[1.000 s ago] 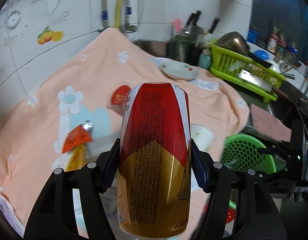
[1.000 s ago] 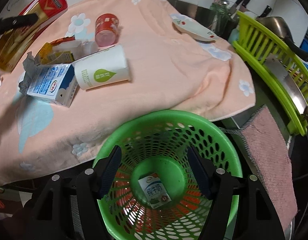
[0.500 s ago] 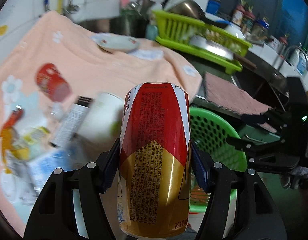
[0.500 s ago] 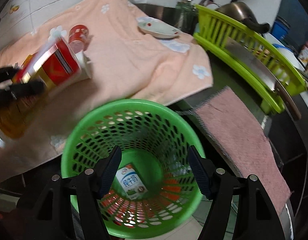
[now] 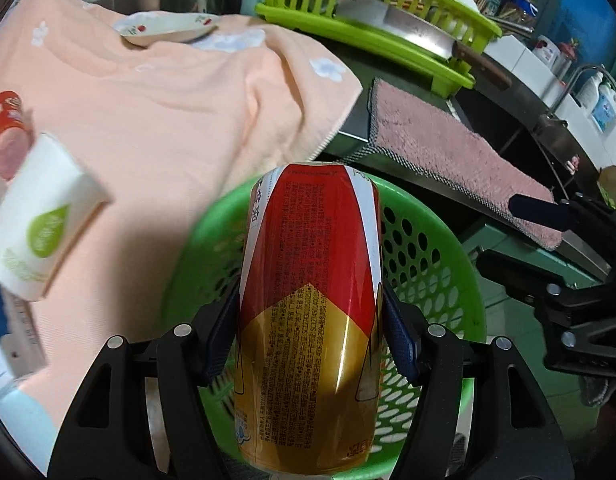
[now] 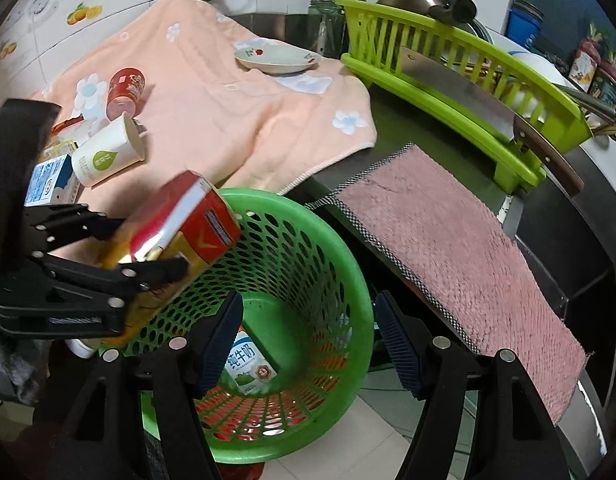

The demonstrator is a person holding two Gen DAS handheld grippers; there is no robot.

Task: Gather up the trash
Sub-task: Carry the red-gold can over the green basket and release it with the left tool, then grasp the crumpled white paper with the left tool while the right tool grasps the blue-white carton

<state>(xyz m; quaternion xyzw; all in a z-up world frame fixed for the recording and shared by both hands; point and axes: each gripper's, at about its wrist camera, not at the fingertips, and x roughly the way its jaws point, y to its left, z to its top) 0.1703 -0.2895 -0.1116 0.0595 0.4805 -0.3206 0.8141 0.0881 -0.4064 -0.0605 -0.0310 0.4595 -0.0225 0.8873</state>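
Left claw (image 5: 310, 332) tight around red-gold can (image 5: 312, 304), above green basket (image 5: 464, 264)

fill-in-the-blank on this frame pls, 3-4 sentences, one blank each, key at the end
1. The left gripper has its jaws shut on a red and gold ____.
2. That item is held over the green ____, beside the counter.
3. Lying at the bottom of the basket is a small milk ____.
4. The right gripper holds nothing; its jaws are ____.

Missing words: can; basket; carton; open
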